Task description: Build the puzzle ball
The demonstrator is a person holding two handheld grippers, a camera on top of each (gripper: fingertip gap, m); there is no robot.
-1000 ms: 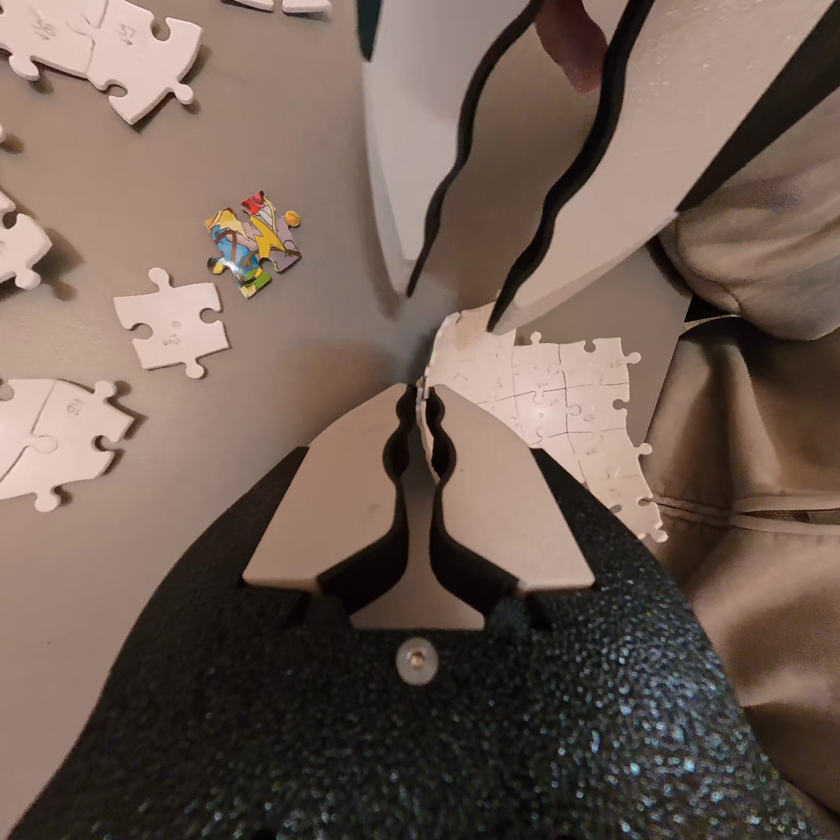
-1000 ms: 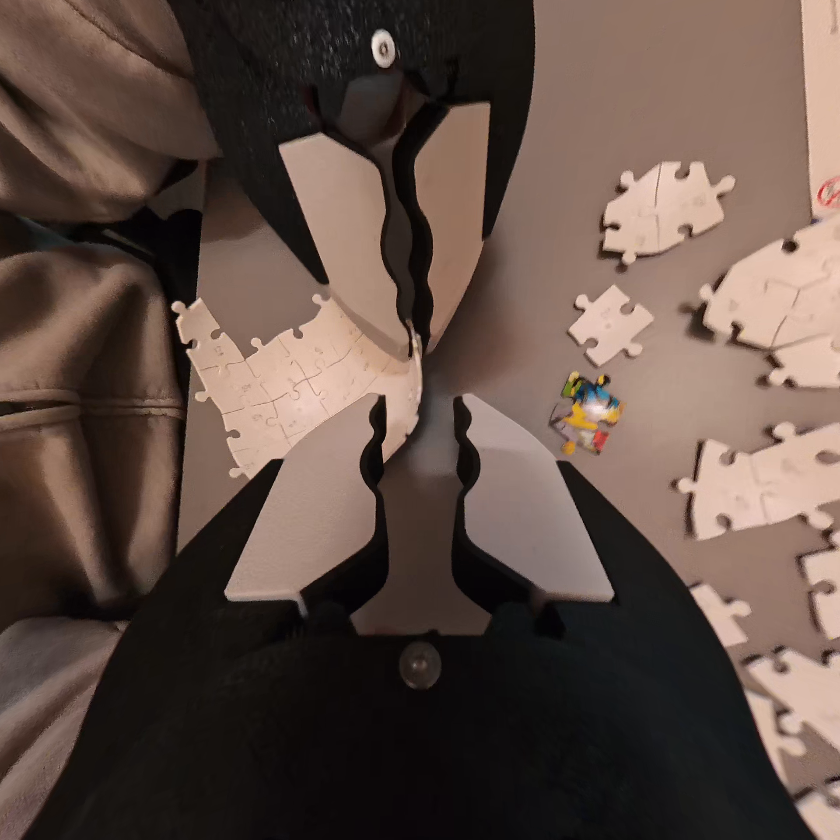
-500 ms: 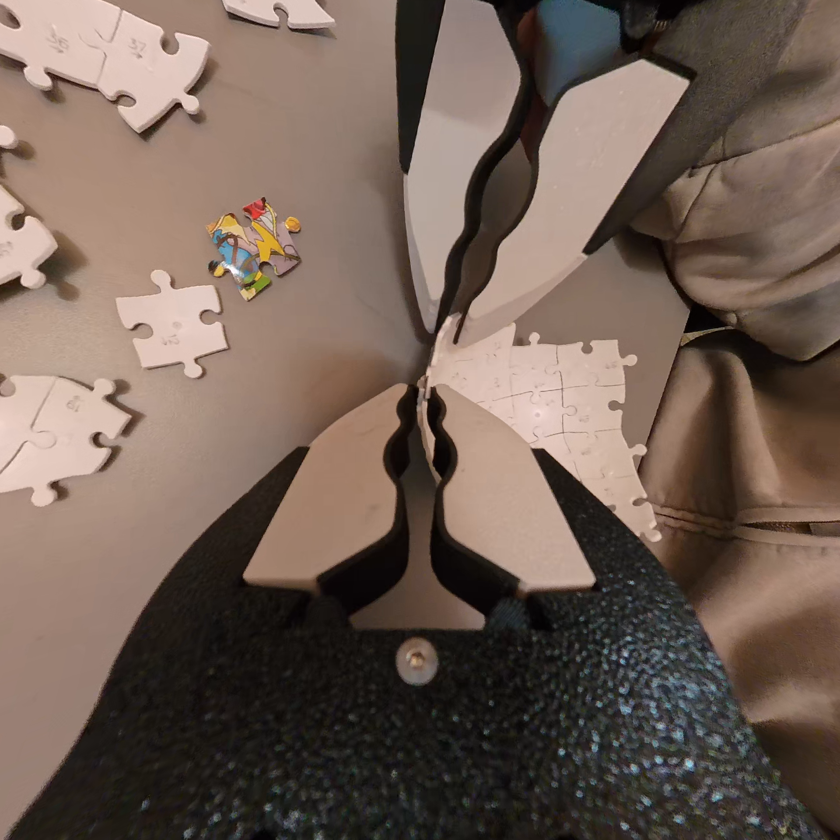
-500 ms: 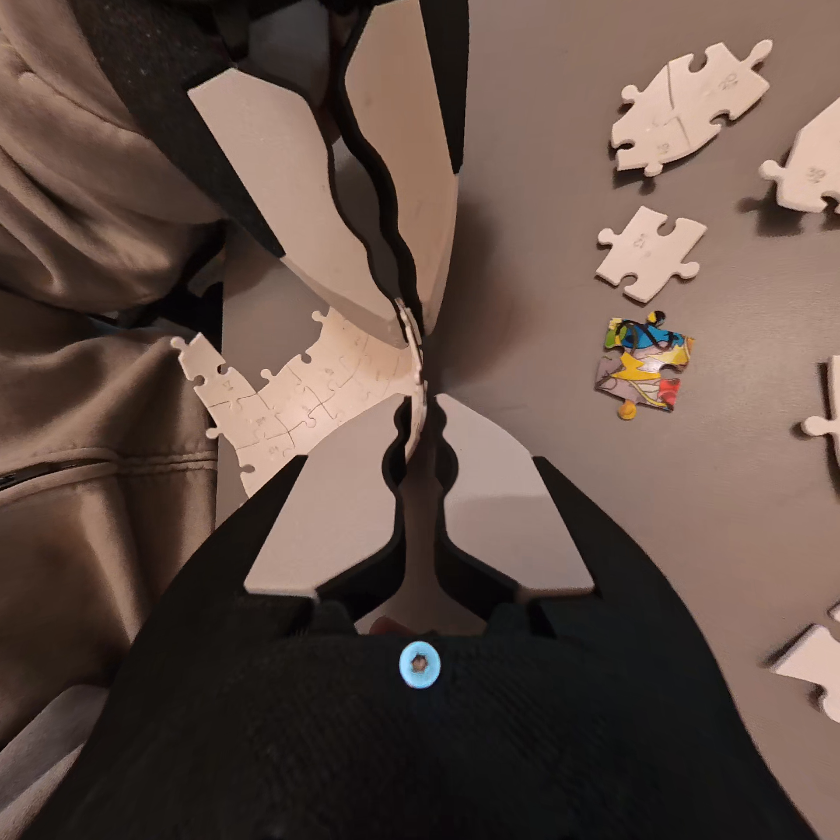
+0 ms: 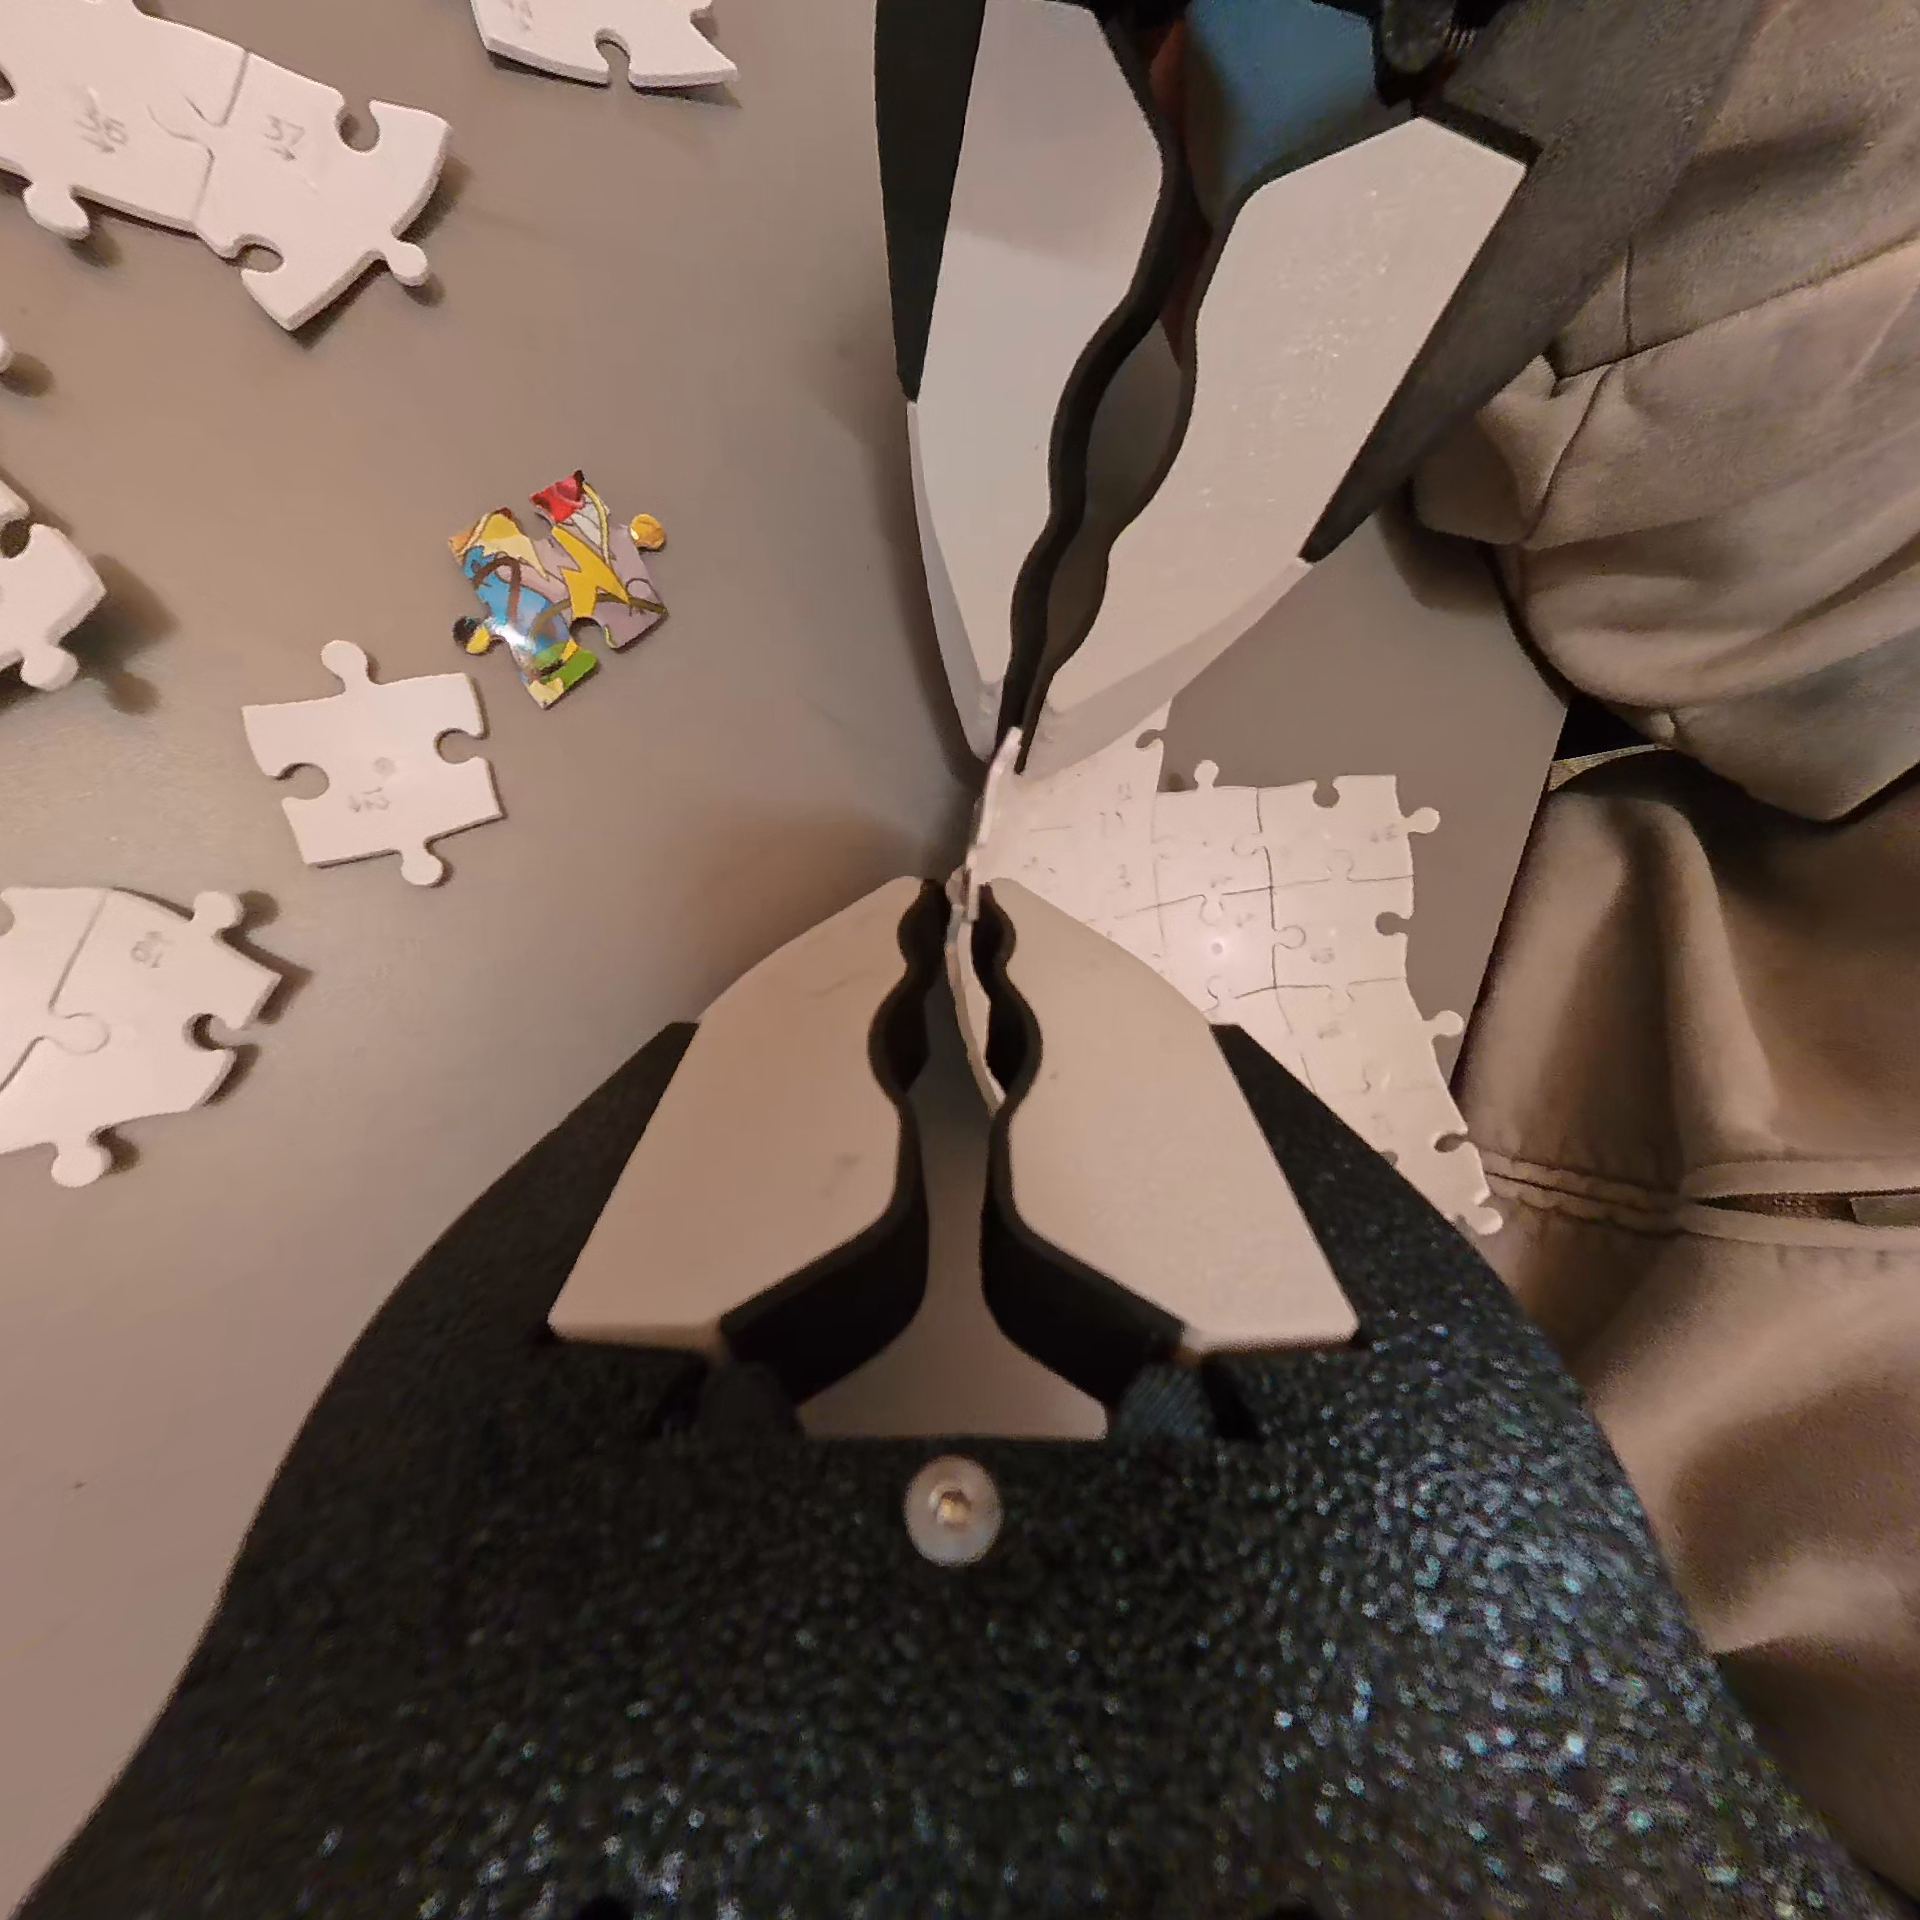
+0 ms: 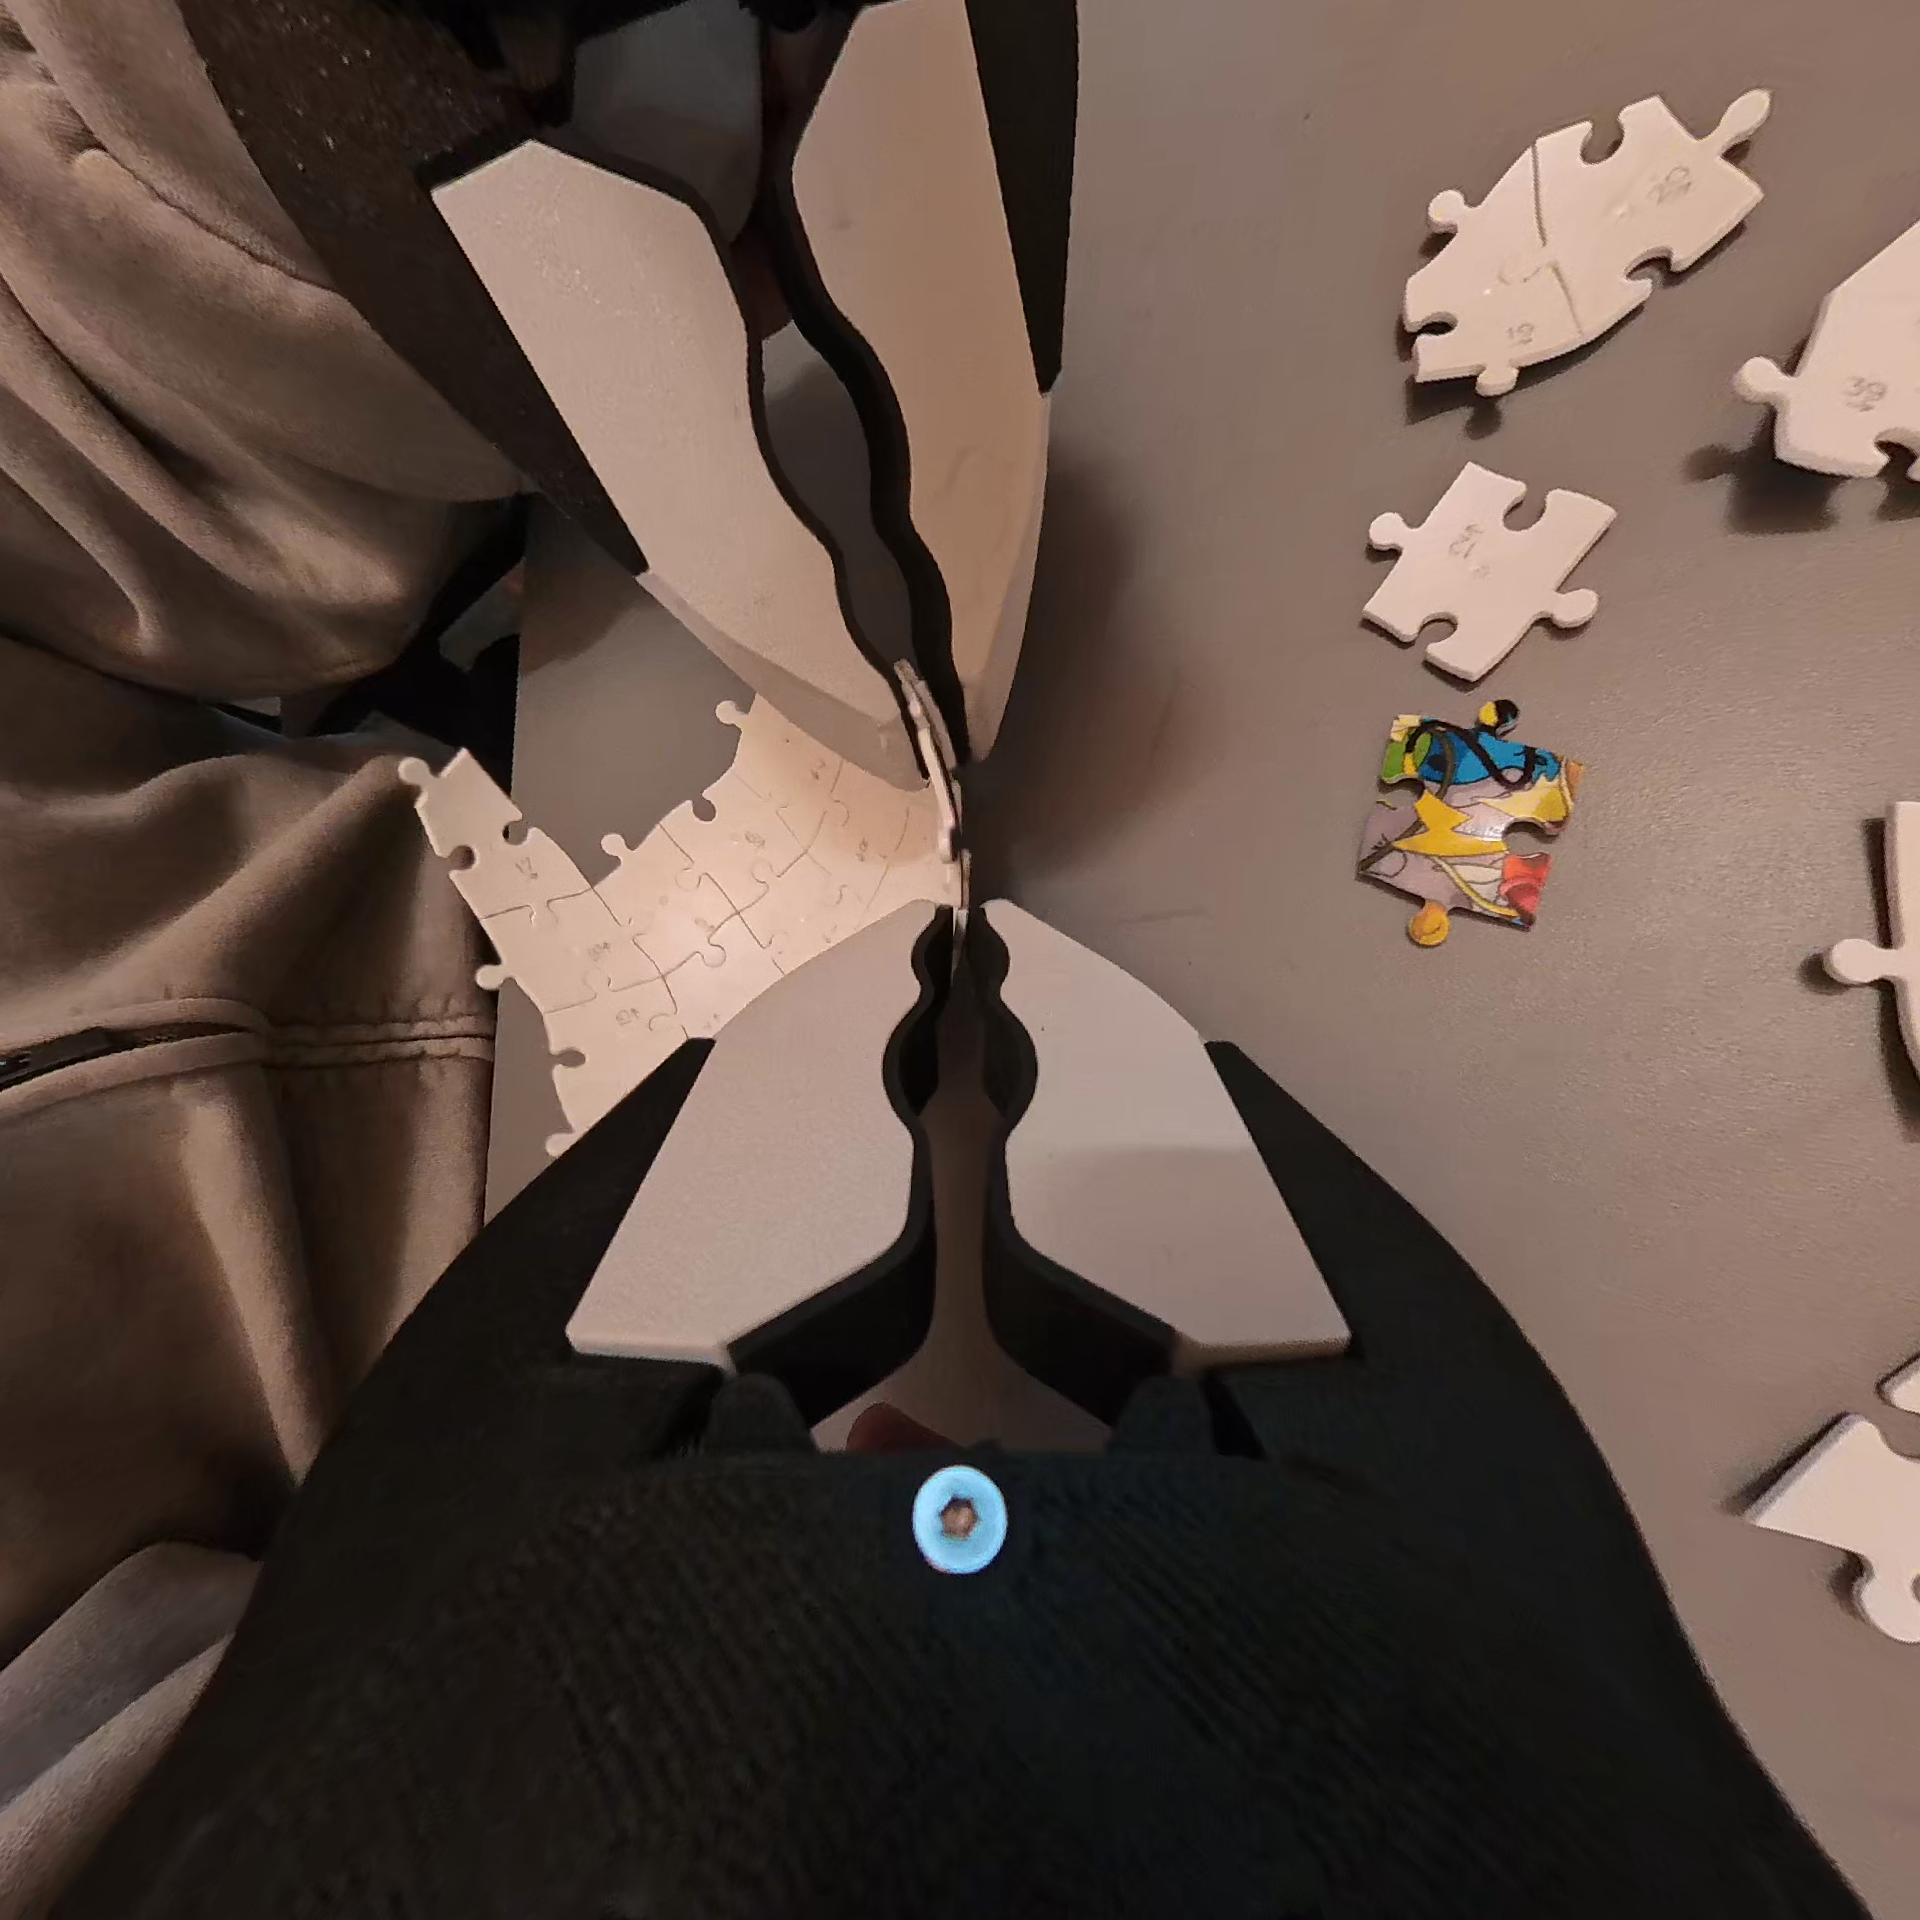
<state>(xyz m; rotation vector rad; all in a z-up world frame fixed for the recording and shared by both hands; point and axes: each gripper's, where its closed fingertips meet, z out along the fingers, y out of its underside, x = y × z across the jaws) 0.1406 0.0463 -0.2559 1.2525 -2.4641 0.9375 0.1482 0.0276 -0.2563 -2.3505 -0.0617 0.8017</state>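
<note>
— So, where is the puzzle ball section sitting?

— Up off the grey table, held by its edge from two sides. It is a curved sheet of joined white pieces, blank side showing, and it fans away from both grippers toward the person's tan garment.

— Who has it?

— Both. The left gripper has its jaws narrowed onto the rim, the thin edge pinched right at the tips. The right gripper does the same from the opposite end; in the right wrist view its tips close on the edge of the sheet, and the left gripper comes down from the top of that picture with the rim caught between its own tips.

— Do the two grips touch?

— Their tips point at each other, near but apart, with a short run of rim between them.

— And around them?

— Beyond the left gripper's tips and off to its left lies one coloured piece, picture side up, just beside a single white piece. Farther out are joined white pairs, one to the left of the jaws. From the right gripper, the same coloured piece is to the right of the jaws, the single white piece just past it, more white pieces farther on.
</note>
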